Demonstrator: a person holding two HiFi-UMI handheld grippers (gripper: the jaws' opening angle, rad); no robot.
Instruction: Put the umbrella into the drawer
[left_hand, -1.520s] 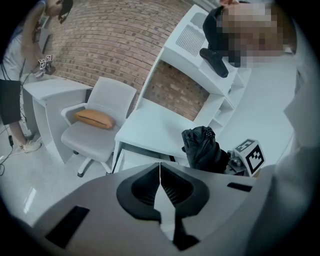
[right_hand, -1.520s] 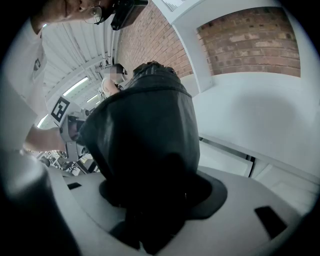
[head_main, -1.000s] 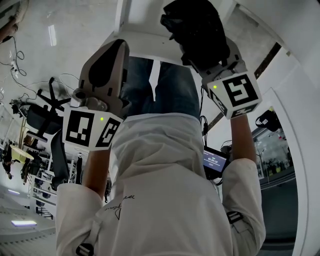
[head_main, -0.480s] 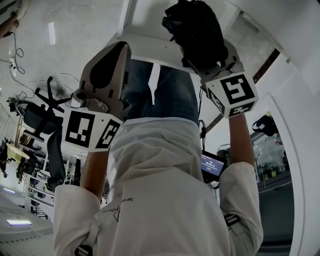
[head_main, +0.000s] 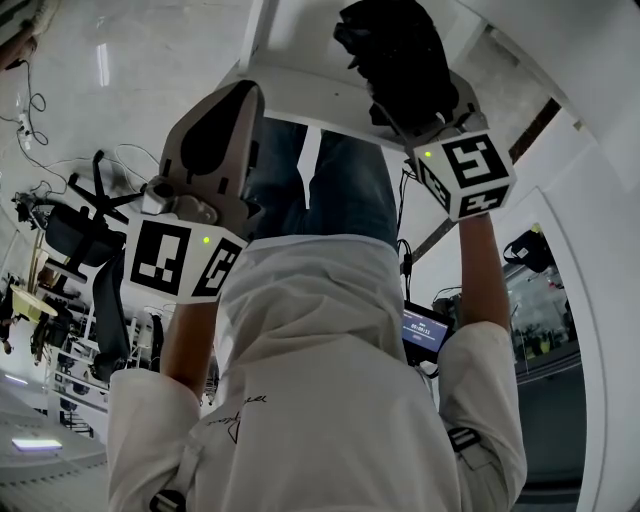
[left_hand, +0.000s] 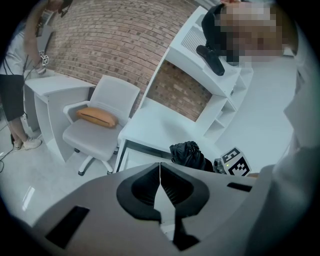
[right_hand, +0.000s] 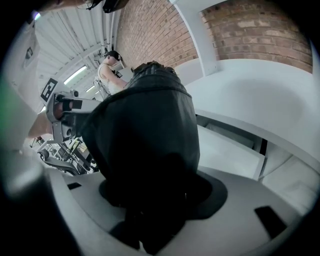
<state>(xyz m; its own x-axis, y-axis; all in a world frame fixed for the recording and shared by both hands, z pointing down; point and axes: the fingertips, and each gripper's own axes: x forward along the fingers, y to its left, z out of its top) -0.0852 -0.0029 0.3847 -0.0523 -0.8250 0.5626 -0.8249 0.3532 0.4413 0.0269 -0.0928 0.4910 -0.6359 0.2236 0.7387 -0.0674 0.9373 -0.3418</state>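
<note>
A folded black umbrella (head_main: 393, 52) is held in my right gripper (head_main: 405, 98), which is shut on it; its bulk hides the jaws in the right gripper view, where the umbrella (right_hand: 145, 125) fills the middle. It hangs over the open white drawer (right_hand: 227, 150) under the desk. My left gripper (head_main: 238, 98) is beside it to the left, shut and holding nothing. In the left gripper view my left gripper (left_hand: 160, 172) points at the open drawer (left_hand: 136, 154), with the umbrella (left_hand: 189, 154) just right of it.
A white desk (left_hand: 165, 122) with shelves above stands against a brick wall. Left of it is a white office chair (left_hand: 92, 135) with an orange cushion (left_hand: 96, 116). A person (left_hand: 12, 95) stands at the far left by another white counter.
My right gripper has moved a little forward and to the right with the umbrella still in it. The left gripper has hardly moved.
</note>
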